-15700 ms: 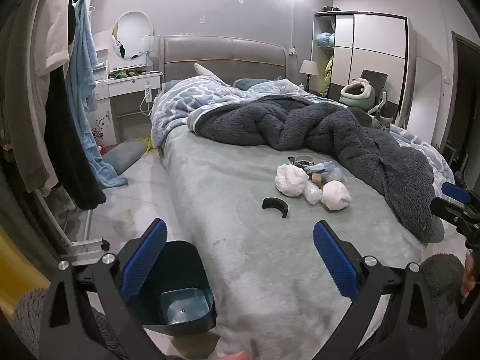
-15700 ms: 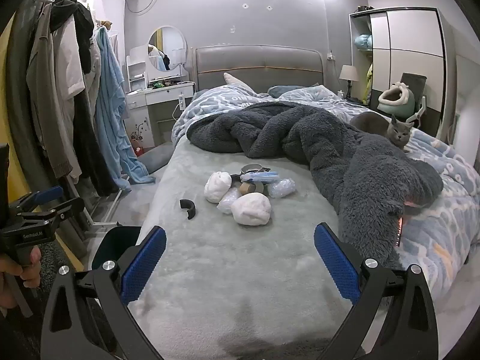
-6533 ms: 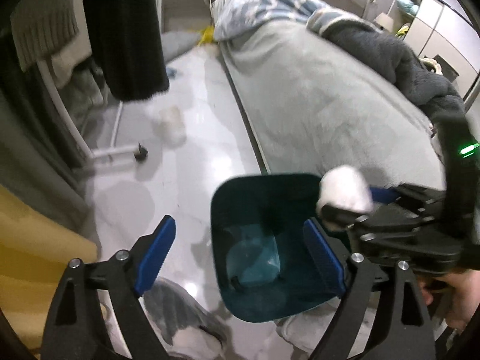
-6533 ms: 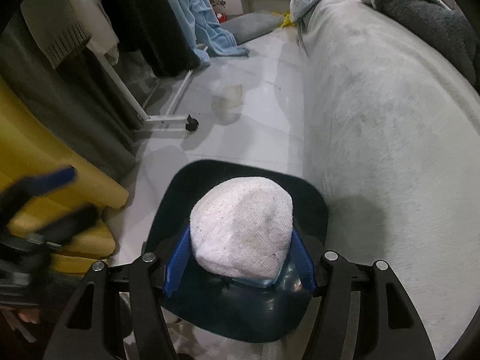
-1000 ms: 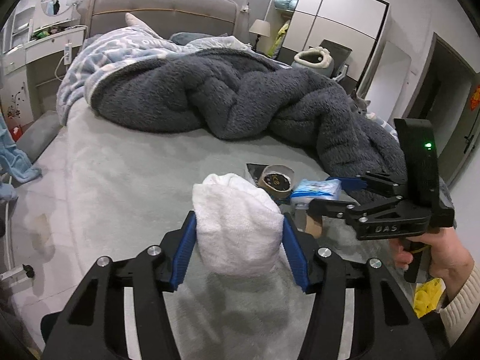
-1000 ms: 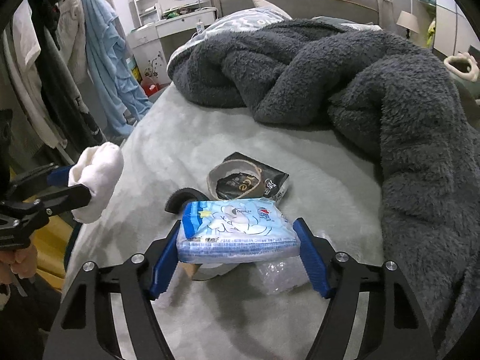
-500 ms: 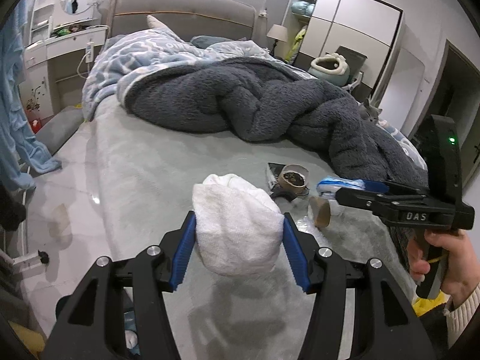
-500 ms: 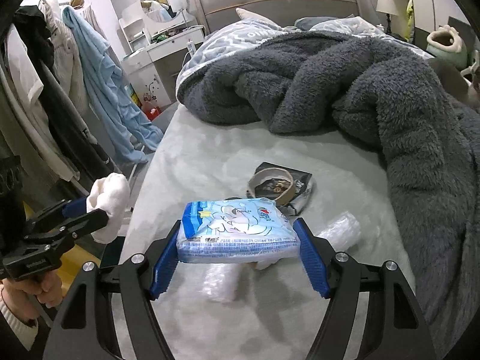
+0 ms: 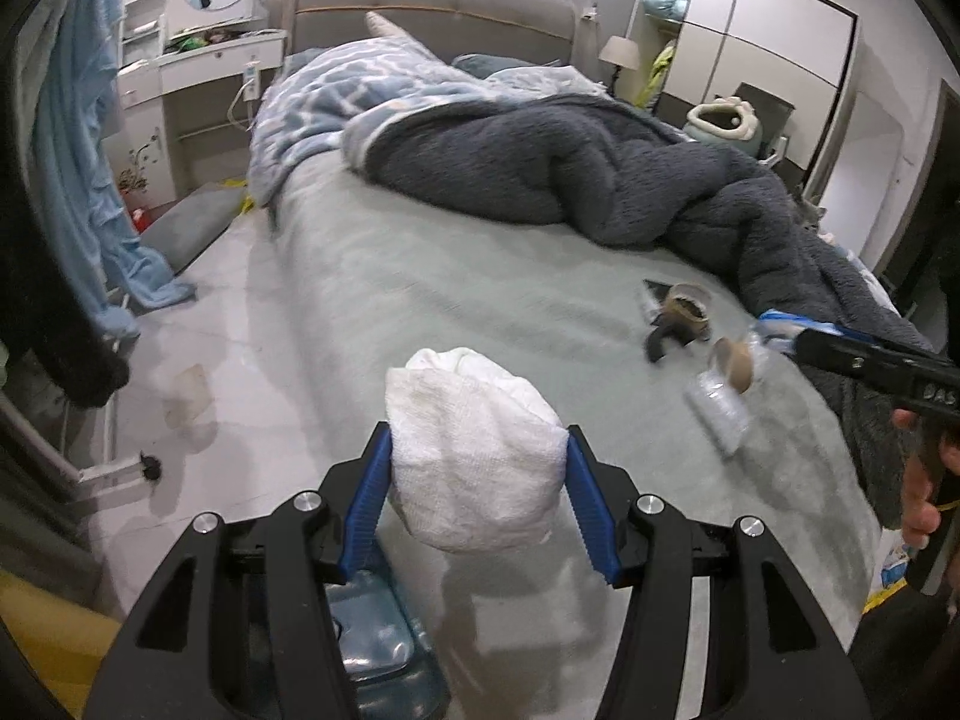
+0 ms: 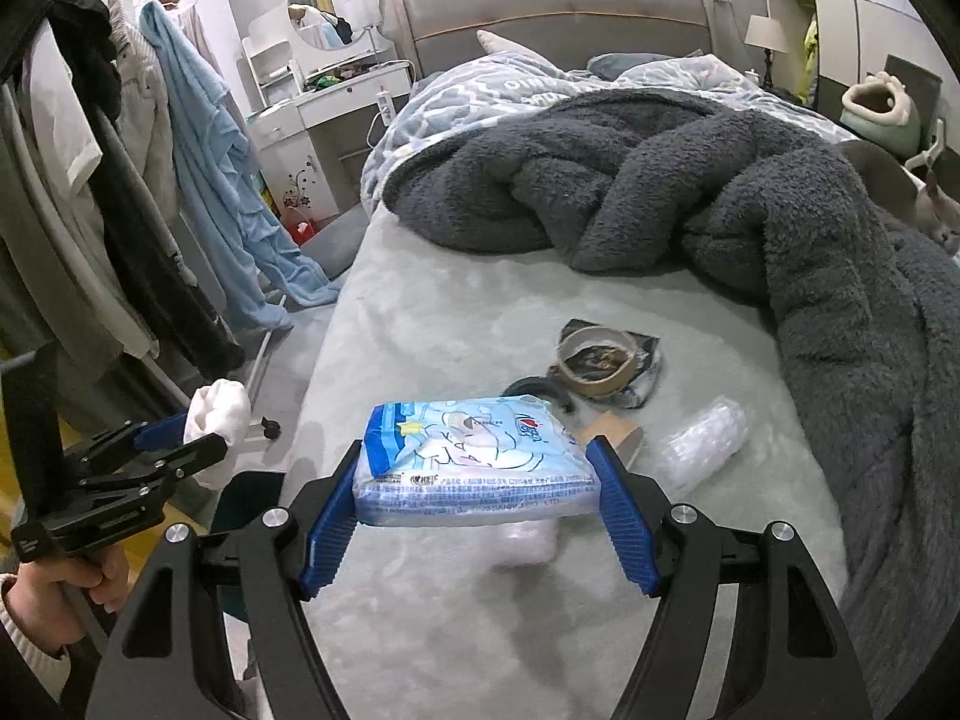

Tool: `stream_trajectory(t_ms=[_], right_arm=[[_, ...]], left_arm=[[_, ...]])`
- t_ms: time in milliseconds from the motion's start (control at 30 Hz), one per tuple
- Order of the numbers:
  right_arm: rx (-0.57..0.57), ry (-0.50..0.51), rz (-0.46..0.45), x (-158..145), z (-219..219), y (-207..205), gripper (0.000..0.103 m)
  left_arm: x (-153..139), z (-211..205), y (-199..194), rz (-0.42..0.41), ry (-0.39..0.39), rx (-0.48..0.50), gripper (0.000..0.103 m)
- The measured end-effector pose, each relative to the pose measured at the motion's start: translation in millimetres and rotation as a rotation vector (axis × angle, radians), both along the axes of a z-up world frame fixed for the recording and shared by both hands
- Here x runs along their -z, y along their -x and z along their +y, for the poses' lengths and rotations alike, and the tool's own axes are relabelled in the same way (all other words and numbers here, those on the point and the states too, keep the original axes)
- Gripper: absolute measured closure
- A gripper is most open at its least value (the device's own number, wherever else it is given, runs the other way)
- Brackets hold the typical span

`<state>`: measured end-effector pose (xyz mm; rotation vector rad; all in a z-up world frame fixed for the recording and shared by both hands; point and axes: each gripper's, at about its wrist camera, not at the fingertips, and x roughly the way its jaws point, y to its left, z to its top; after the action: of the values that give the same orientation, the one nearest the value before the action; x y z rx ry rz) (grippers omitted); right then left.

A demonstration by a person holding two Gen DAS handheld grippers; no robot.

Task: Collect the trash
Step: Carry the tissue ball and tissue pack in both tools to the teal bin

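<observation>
My left gripper (image 9: pixel 477 495) is shut on a white wad of cloth (image 9: pixel 474 456) and holds it over the near left edge of the bed; the same wad (image 10: pixel 217 420) shows at the left of the right wrist view. My right gripper (image 10: pixel 477 507) is shut on a blue-and-white tissue pack (image 10: pixel 474 459), lifted above the bed. Left on the bedsheet are a roll of brown tape (image 10: pixel 595 360) on a dark packet, a black curved piece (image 10: pixel 528 387), a cardboard tube (image 10: pixel 612 435) and a clear plastic bottle (image 10: pixel 699 441). The dark teal bin (image 9: pixel 381 657) sits low, under my left gripper.
A grey fleece blanket (image 10: pixel 750 210) is heaped across the far and right side of the bed (image 9: pixel 456 276). Clothes hang on a rack (image 10: pixel 120 192) at the left over the tiled floor (image 9: pixel 198 360). A white dresser (image 10: pixel 324 114) and a wardrobe (image 9: pixel 762 42) stand behind.
Both grippers have drawn back from the trash pile toward the left side of the bed, each keeping its load. The floor and the bin have come into the left wrist view.
</observation>
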<state>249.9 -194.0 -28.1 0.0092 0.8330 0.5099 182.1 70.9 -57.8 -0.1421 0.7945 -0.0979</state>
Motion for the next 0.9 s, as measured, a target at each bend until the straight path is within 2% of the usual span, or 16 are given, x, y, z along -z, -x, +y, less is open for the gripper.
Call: stream_trajectory(t_ms=[400,900], right_arm=[[-0.085,0.033,-0.002,-0.9,56.6,17.1,0.029],[-0.221,0.043,0.002,-0.3,131.3,13.6,0.029]], left_arm=[[25.2,57.4,12.2,0.101,0.010,-0.094,0.043],[66.4,95.0,18.8,0.240,0.017,-0.137,0.042]])
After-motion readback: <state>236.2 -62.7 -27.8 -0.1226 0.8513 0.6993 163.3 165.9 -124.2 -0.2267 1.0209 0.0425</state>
